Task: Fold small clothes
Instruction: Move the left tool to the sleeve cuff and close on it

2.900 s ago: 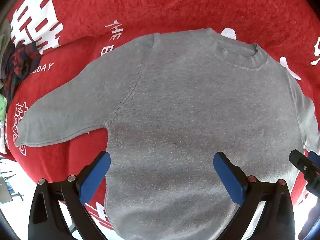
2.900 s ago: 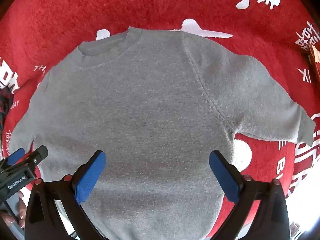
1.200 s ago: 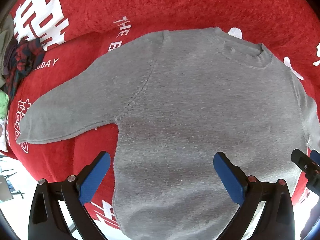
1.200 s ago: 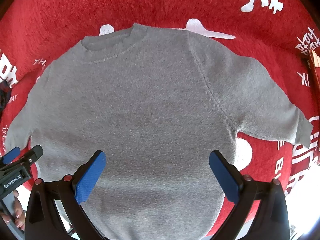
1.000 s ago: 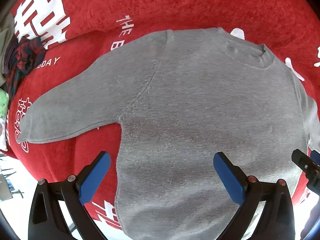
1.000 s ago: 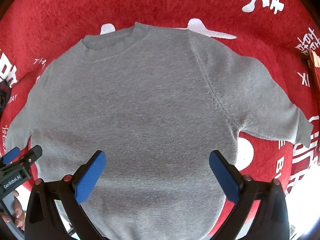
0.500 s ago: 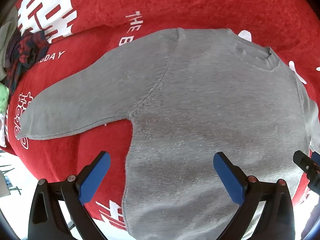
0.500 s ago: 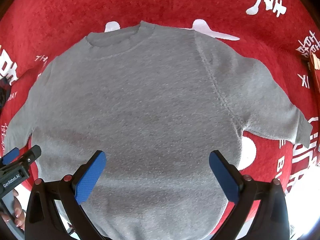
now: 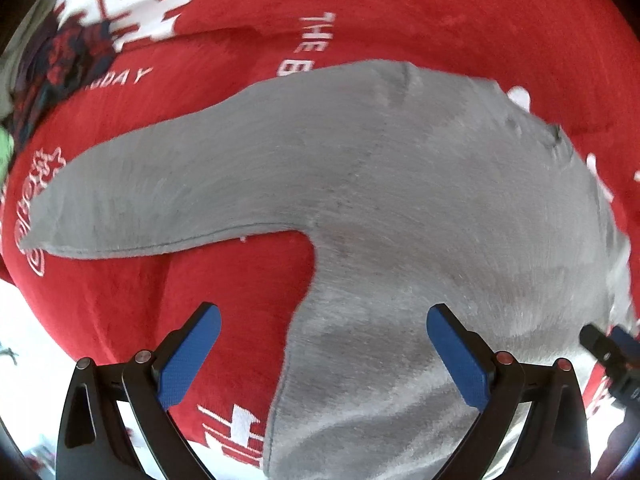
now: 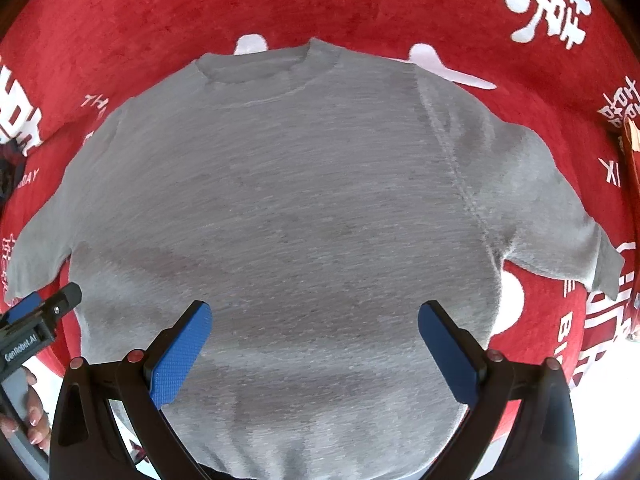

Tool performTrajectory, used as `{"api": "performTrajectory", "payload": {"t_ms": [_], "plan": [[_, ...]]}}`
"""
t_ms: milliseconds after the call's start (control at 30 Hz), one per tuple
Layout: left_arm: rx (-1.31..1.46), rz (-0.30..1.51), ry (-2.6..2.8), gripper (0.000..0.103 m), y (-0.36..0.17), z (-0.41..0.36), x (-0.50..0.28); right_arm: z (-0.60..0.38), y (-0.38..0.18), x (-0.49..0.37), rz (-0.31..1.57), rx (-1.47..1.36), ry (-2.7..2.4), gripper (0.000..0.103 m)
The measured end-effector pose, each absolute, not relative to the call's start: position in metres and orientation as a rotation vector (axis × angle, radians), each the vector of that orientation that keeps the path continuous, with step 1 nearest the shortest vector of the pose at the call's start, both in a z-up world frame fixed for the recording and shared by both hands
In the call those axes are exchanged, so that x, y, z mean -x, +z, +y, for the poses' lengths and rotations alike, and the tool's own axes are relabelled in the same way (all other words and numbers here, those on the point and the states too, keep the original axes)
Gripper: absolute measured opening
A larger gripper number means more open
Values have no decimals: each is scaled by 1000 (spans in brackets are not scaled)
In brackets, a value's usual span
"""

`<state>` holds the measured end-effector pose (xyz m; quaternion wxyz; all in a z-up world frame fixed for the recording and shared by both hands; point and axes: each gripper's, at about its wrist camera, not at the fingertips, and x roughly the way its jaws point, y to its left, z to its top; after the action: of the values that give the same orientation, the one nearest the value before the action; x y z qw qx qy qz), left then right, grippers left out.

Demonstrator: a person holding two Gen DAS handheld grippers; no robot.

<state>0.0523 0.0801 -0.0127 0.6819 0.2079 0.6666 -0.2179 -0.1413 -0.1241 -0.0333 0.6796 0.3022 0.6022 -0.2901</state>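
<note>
A grey sweater (image 10: 304,216) lies flat on a red blanket (image 10: 360,4), collar far from me, both sleeves spread out. In the left wrist view the sweater (image 9: 420,208) fills the right side and its left sleeve (image 9: 160,196) stretches out to the left. My left gripper (image 9: 320,344) is open and empty above the sweater's left side edge near the hem. My right gripper (image 10: 312,340) is open and empty above the lower middle of the body. The right sleeve (image 10: 568,216) lies to the right.
The red blanket (image 9: 440,12) has white lettering. A dark crumpled cloth (image 9: 60,64) lies at the far left. The other gripper shows at each view's edge (image 9: 608,352) (image 10: 32,328). The near edge of the blanket is just below the hem.
My left gripper has moved left, from over the body to over the sweater's left side edge. My right gripper has moved slightly. The sweater has not moved.
</note>
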Motion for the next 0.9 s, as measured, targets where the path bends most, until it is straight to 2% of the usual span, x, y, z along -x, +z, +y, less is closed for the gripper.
{"api": "performTrajectory", "payload": {"t_ms": [433, 700, 900], "plan": [[-148, 1481, -385, 103, -35, 170, -126, -78, -37, 95, 1354, -641, -529, 103], [297, 1577, -453, 103, -86, 191, -145, -51, -42, 71, 1374, -591, -466, 103], [428, 1488, -414, 103, -84, 198, -173, -42, -40, 60, 1359, -606, -450, 103]]}}
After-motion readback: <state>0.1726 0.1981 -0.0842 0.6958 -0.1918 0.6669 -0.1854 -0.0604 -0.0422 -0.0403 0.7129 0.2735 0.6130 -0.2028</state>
